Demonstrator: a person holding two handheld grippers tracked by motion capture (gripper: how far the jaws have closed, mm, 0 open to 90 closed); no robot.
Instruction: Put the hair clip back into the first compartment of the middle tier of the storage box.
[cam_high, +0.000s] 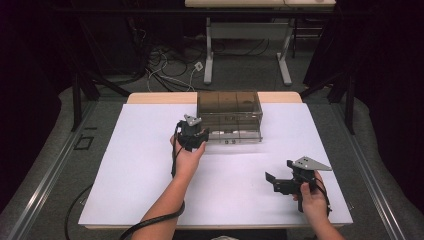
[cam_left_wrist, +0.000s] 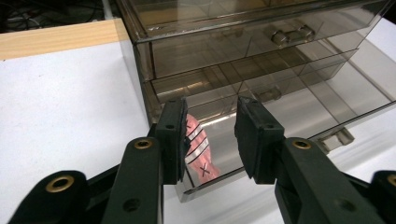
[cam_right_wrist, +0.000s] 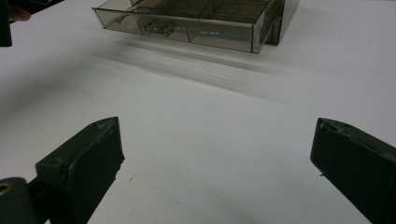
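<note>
— Left gripper (cam_high: 196, 134), seen from the high view: where is it?
— Near the middle of the frame, held in the left hand (cam_high: 186, 159), right at the lower left front corner of the smoky clear drawer unit (cam_high: 229, 116). That unit stands at the far centre of the white table (cam_high: 140, 165).
— And the right gripper (cam_high: 280, 182)?
— Lower right of the frame, in the right hand (cam_high: 312, 197), well apart from the unit, jaws spread wide over bare table.
— What does the left gripper view add?
— The left gripper (cam_left_wrist: 210, 133) has its jaws parted by a narrow gap, nothing between them, just before the unit's (cam_left_wrist: 261, 70) bottom drawer (cam_left_wrist: 289, 112), which stands pulled out. A pink reflection shows on the drawer front.
— And the right gripper view?
— The right gripper (cam_right_wrist: 215, 163) is wide open over the white table (cam_right_wrist: 210, 116). The unit (cam_right_wrist: 280, 14) sits at the top of the frame, its bottom drawer (cam_right_wrist: 187, 21) pulled out toward the upper left.
</note>
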